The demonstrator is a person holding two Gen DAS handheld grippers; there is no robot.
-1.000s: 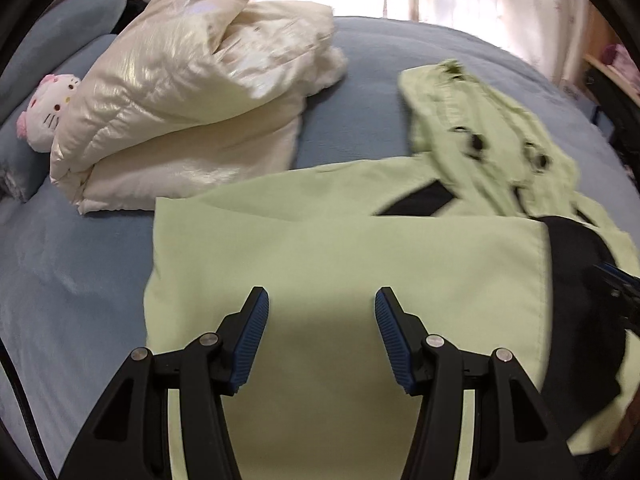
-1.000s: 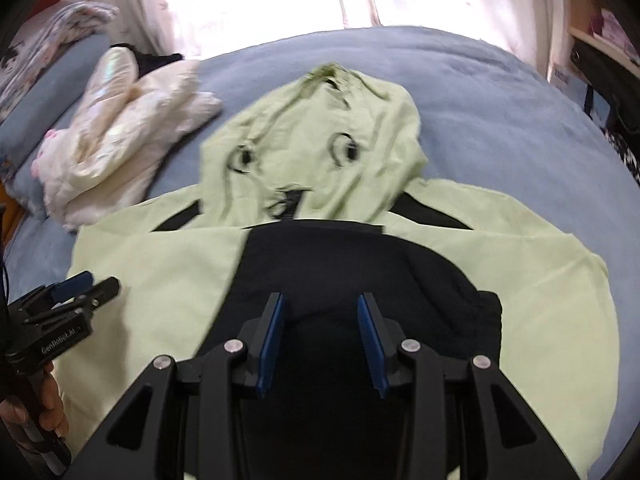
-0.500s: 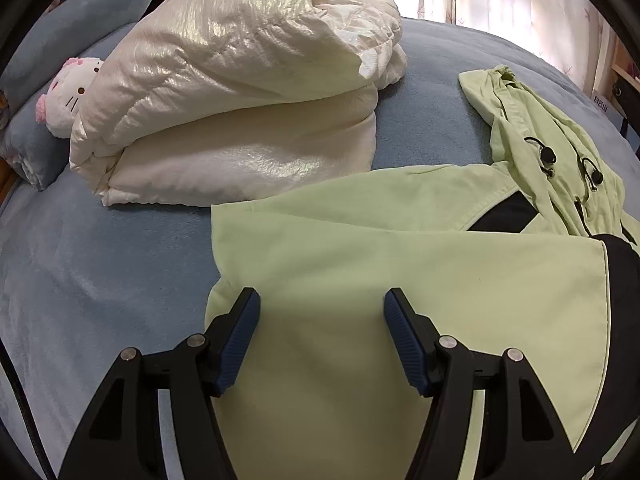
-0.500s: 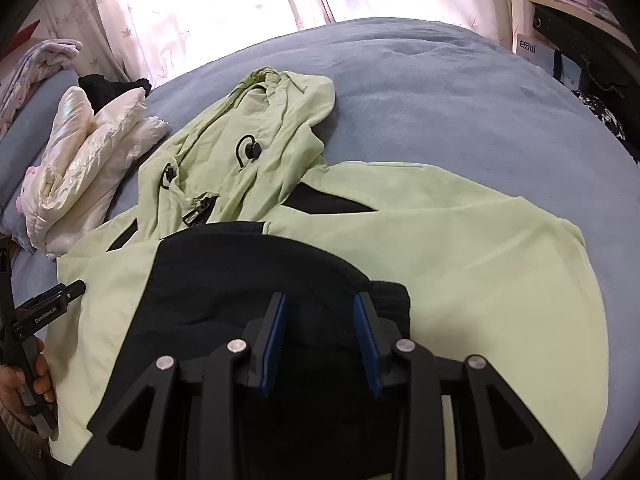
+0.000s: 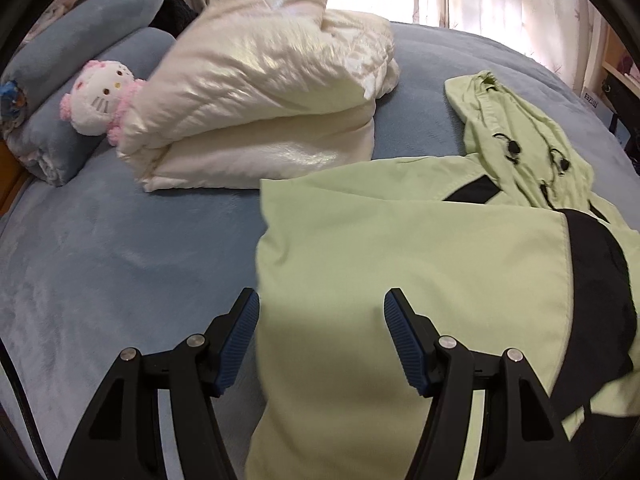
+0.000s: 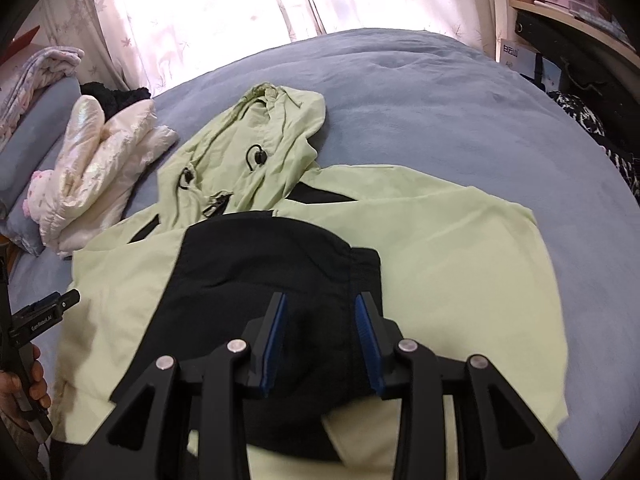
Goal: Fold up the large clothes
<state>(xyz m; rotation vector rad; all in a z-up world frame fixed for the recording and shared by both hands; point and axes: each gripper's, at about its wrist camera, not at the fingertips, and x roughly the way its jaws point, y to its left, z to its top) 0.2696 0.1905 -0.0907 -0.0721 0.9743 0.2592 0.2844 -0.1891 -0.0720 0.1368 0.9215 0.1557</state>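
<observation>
The light green hooded jacket (image 6: 440, 248) lay spread on the blue bed (image 6: 440, 92), filling the centre of the frame, with its hood (image 6: 260, 136) toward the upper left and a black panel (image 6: 260, 272) folded over its middle. The right gripper (image 6: 320, 308) hung above the black panel, jaws partly apart and holding nothing. The left gripper (image 5: 320, 312) hovered over the jacket's left edge, jaws wide and empty. A folded cream puffer jacket (image 5: 260, 112) lay at the upper left, beside a plush toy (image 5: 100, 96).

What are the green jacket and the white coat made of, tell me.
Green jacket: seemingly thin woven synthetic, matte; it lies flat with soft creases and no shine. White coat: seemingly glossy, padded synthetic shell; it is puffy, with pearly glints on its folds.
</observation>
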